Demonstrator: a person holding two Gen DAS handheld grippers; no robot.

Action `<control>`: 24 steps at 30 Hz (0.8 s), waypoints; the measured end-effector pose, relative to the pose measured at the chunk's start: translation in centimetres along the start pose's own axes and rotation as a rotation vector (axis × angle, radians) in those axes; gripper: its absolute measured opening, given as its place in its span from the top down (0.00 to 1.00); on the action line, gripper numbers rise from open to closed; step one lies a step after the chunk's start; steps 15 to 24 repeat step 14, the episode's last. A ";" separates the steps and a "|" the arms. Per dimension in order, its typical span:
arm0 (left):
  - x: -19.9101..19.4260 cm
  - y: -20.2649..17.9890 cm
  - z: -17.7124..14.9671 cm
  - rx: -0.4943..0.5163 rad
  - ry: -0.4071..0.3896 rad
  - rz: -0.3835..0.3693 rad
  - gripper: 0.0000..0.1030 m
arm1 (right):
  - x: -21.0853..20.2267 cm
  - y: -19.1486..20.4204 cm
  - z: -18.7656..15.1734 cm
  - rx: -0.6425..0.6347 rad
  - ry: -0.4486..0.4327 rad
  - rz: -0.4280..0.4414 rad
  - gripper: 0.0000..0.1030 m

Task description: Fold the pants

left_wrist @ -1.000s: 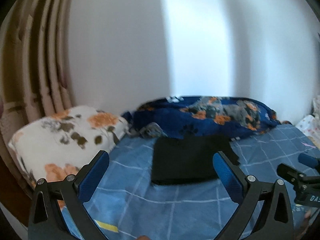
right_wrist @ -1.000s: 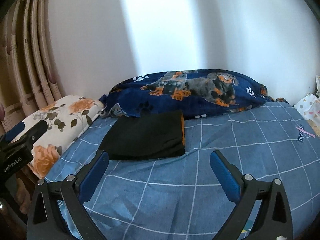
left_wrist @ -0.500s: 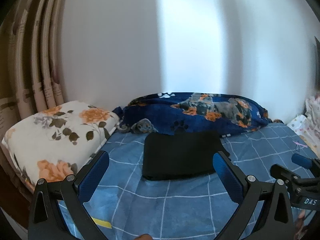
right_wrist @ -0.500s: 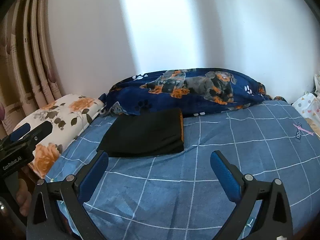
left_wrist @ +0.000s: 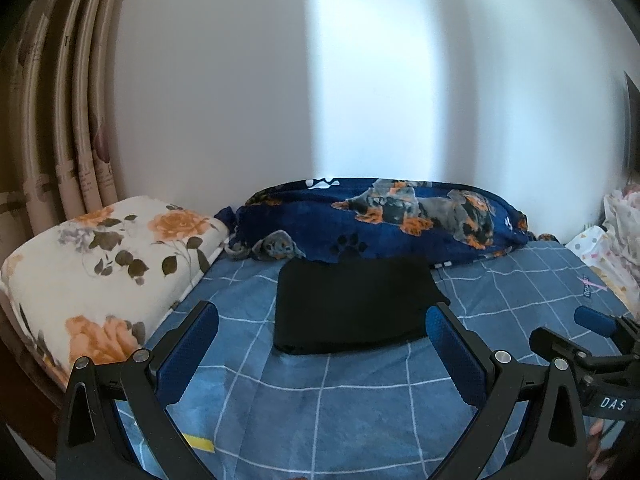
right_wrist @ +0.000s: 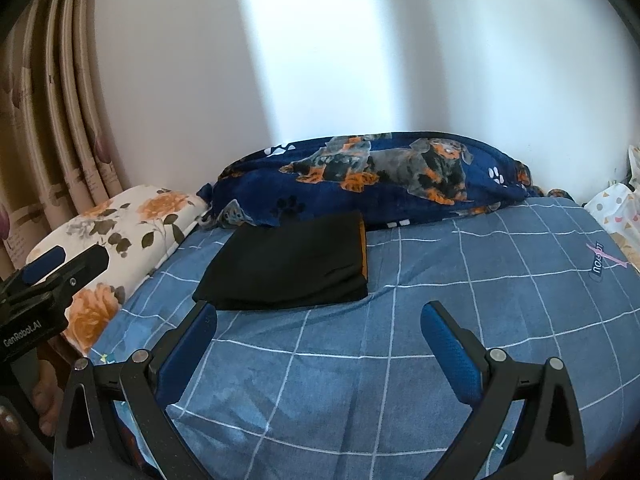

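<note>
Pants (left_wrist: 352,308) black, already a compact flat rectangle on the bed (left_wrist: 360,400), far-left of middle, touching the dog-print blanket (left_wrist: 380,220); fold looks done, at most a tidy left. Left tongs (left_wrist: 322,344) and right tongs (right_wrist: 318,340) spread, empty, near of the pants. Floral pillow (left_wrist: 100,264) left, wall far; open sheet near and right.

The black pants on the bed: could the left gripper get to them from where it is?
Probably yes. The left gripper is open, and only bare blue sheet lies between it and the folded black pants.
</note>
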State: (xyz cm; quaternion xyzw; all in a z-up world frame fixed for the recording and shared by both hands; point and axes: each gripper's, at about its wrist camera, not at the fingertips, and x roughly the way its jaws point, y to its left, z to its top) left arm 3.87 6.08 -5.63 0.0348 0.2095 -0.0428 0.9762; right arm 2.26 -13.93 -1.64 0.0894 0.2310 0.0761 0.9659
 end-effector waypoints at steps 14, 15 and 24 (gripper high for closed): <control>0.3 0.9 -1.0 -0.066 0.004 0.060 0.00 | 0.7 -0.1 -0.9 0.012 0.024 0.001 0.01; 0.3 0.9 -1.0 -0.066 0.004 0.060 0.00 | 0.7 -0.1 -0.9 0.012 0.024 0.001 0.01; 0.3 0.9 -1.0 -0.066 0.004 0.060 0.00 | 0.7 -0.1 -0.9 0.012 0.024 0.001 0.01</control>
